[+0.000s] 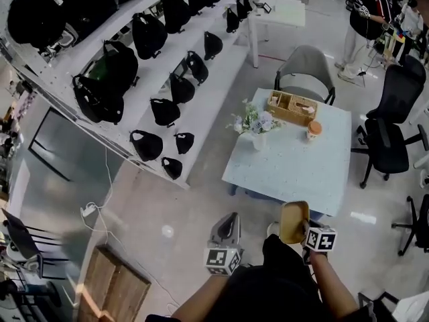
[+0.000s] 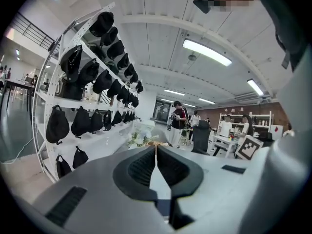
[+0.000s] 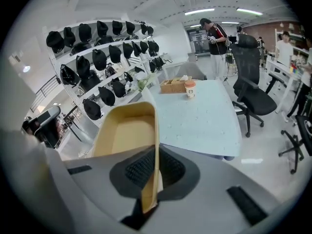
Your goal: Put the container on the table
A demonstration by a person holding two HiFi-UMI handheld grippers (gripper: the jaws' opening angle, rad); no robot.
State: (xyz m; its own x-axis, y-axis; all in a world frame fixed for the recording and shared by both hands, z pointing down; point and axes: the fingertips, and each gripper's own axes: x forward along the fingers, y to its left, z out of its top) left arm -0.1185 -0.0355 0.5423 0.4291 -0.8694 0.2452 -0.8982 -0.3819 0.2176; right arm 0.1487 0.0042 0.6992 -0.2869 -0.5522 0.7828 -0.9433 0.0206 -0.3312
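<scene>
1. In the head view, the pale blue table [image 1: 295, 166] stood ahead of the person, on the far side of a strip of bare floor.
2. The tan container [image 1: 293, 221] was off the table, in the air just short of the table's near edge, carried by the right gripper [image 1: 305, 232], which clamped the container's rim.
3. The left gripper [image 1: 230, 220] hung to the left of the container, also short of the table's near edge, with nothing in it.
4. On the table's far half stood a wooden box [image 1: 291, 107], a vase of flowers [image 1: 255, 123] and a cup [image 1: 314, 129].
5. A grey chair [image 1: 307, 69] sat at the table's far side, a black office chair [image 1: 389, 139] at its right, and a white shelf of black bags [image 1: 154, 66] ran along its left.
6. In the left gripper view, the jaws met in a thin line with nothing between them. The flowers [image 2: 141, 135] on the table showed just above the jaws, and a person [image 2: 178, 123] stood beyond the table.
7. In the right gripper view, the jaws were pressed narrowly onto the container's [image 3: 126, 130] thin side wall, its open hollow lying to the left of them.
8. The container's far end reached toward the table's [image 3: 204, 121] near left corner without touching the tabletop; the cup [image 3: 189, 88] and wooden box [image 3: 174, 85] stood at the table's far end.
</scene>
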